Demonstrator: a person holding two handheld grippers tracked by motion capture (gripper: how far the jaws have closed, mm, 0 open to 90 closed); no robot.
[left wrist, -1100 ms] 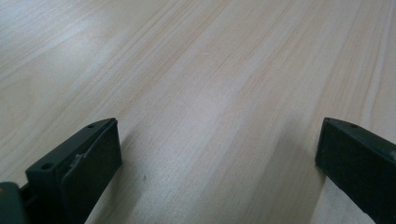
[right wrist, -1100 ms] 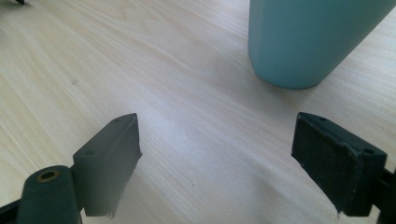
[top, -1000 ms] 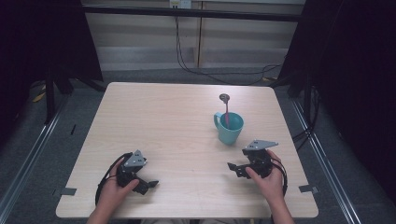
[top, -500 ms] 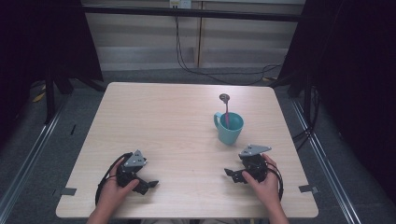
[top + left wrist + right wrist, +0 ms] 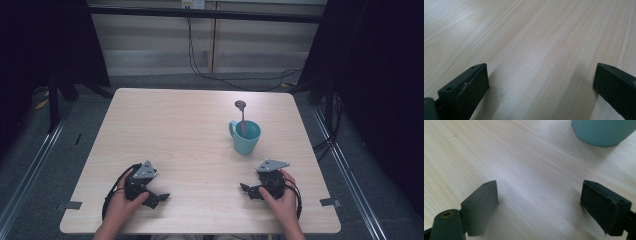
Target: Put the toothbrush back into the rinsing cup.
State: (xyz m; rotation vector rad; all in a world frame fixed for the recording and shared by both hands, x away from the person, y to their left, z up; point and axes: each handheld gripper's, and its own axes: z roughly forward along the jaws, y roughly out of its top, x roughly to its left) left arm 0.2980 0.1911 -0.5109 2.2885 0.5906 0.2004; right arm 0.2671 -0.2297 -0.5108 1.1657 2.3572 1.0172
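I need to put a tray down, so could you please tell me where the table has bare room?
The light wooden table is bare across its whole left half and centre, between the teal ceramic mug and the left edge. The strip between the left tool and right tool is free too. Only the right rear is taken, by the mug holding a pink-handled spoon.

In the high view the right tongs (image 5: pixel 248 190) have slid back toward the lower edge of the frame, drawing away from the teal cup (image 5: pixel 246 137) and coming to rest low on the desk (image 5: pixel 190 130) near its front edge. The right hand (image 5: pixel 280 197) has pulled back with them, showing lower at the bottom right.
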